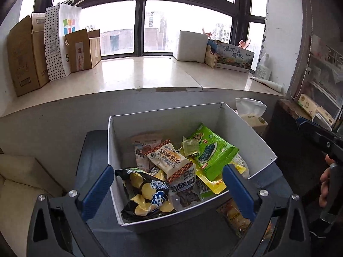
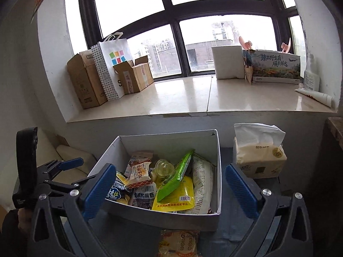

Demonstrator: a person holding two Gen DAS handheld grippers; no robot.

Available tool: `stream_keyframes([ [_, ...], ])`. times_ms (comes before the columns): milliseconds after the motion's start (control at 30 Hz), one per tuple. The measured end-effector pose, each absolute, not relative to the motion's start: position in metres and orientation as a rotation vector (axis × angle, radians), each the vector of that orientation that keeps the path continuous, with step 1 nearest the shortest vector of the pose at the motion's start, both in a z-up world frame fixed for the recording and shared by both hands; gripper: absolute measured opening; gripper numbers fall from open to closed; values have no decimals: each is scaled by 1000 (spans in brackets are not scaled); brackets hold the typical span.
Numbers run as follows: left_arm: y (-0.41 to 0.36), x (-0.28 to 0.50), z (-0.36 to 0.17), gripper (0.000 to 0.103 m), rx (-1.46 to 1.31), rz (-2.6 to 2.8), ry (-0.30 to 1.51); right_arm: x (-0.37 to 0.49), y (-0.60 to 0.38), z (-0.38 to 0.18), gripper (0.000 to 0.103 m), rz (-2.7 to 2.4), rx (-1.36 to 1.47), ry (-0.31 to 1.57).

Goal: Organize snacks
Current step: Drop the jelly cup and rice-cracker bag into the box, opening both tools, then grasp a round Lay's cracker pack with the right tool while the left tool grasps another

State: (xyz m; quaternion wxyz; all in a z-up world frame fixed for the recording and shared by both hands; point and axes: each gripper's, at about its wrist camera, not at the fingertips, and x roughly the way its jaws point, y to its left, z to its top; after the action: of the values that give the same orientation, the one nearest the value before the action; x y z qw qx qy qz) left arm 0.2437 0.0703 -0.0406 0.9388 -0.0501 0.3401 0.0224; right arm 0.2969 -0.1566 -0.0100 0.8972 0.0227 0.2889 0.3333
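Note:
A white open box [image 1: 253, 135] [image 2: 103, 154] stands on a dark table and holds several snack packets: a black chip bag [image 1: 143, 194], a beige packet [image 1: 169, 160], a green seaweed packet [image 1: 212, 152] [image 2: 180, 171], a yellow packet [image 2: 178, 197]. One orange-yellow snack packet [image 2: 179, 243] [image 1: 234, 216] lies on the table in front of the box, outside it. My left gripper [image 1: 168, 184] is open and empty, its fingers spread over the box's near edge. My right gripper [image 2: 169, 186] is open and empty, its fingers either side of the box front. The left gripper also shows at the left of the right wrist view [image 2: 64, 167].
A tissue pack [image 2: 259, 156] [image 1: 253, 115] stands right of the box. Behind is a wide windowsill [image 2: 193, 94] with cardboard boxes [image 2: 85, 79], a dotted paper bag [image 2: 111, 64], a white box [image 2: 228, 62] and a printed carton [image 2: 275, 66]. A cream cushion [image 1: 19, 182] lies at the left.

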Motion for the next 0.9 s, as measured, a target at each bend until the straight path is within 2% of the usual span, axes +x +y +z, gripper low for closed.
stream_keyframes([
  [233,53,171,-35,103,-147,27,676,240,-190,-21,103,701,80,601],
  [467,36,96,-55,103,-169,8,685,195,-224,-70,103,652,69,665],
  [667,38,75,-73,103,-197,14,734,177,-223,-119,103,617,21,763],
  [900,36,77,-87,103,-213,15,767,199,-173,-139,103,627,-128,786],
])
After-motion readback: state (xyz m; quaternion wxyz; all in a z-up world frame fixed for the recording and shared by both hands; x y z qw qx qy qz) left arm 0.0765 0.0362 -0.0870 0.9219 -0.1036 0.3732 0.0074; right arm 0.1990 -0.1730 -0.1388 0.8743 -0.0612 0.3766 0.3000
